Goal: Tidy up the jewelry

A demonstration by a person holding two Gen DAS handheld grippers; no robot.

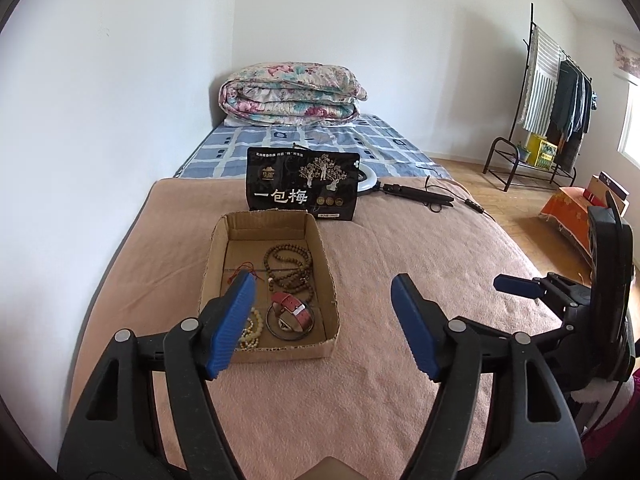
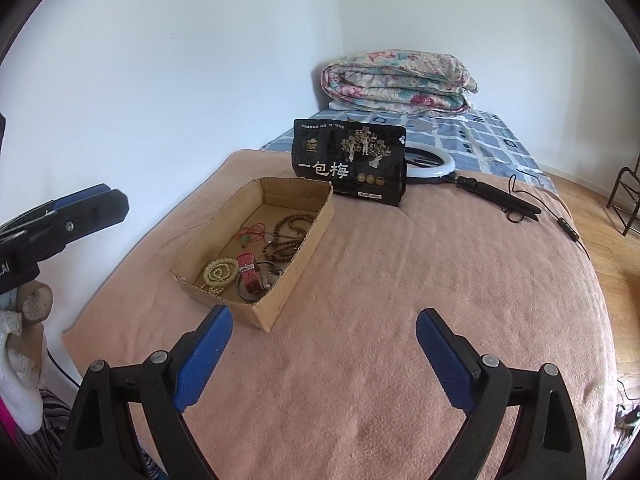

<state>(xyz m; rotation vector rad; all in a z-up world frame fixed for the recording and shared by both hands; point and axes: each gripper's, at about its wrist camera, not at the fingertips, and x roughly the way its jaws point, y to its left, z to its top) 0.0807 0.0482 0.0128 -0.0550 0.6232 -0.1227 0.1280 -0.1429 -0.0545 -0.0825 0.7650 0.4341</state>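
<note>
A shallow cardboard box (image 1: 216, 260) lies on a tan blanket (image 1: 400, 240). Inside it are a brown bead necklace (image 1: 288, 264), a red-strap watch (image 1: 290, 312), a dark bangle (image 1: 288, 334), a cream bead bracelet (image 1: 252, 330) and a red cord pendant (image 1: 240, 272). My left gripper (image 1: 323, 284) hovers over the box's near right corner, open and holding nothing. To the right of the box (image 2: 304, 236), over bare blanket, my right gripper (image 2: 324, 314) is open and also holds nothing. The right wrist view shows the watch (image 2: 248, 272) and the necklace (image 2: 292, 228) too.
A black snack pouch (image 1: 302, 188) stands just behind the box. A ring light (image 1: 370, 180) with handle and cable lies beside the pouch. Further back is a folded floral quilt (image 1: 288, 94). A white wall runs along the left; a clothes rack (image 1: 560, 92) stands on the wooden floor at right.
</note>
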